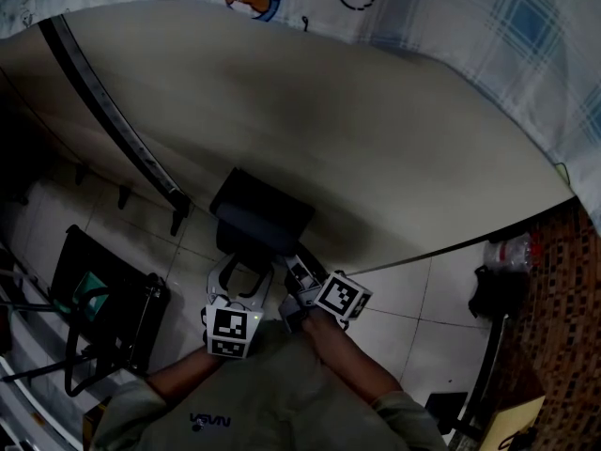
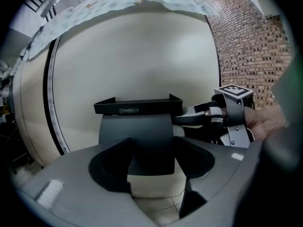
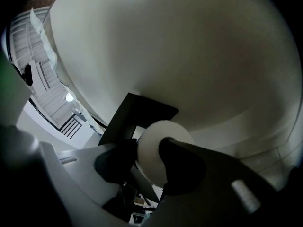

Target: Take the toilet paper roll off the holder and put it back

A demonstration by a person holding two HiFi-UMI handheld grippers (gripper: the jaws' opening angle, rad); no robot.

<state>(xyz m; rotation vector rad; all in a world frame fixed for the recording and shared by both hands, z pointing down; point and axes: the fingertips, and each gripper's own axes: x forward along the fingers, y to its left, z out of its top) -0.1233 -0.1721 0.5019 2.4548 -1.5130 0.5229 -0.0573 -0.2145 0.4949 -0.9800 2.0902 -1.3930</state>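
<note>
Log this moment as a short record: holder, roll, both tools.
holder: black top, grey front cover, mounted on the beige wall
roll: white, close against the holder; on or off its spindle cannot be told
right tool: shut on the roll, reaching in at the holder's side
left tool: open, nothing gripped, facing the cover

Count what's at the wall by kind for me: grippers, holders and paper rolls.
Grippers: 2, the left gripper and the right gripper
Black toilet paper holder: 1
White toilet paper roll: 1
Total: 4
</note>
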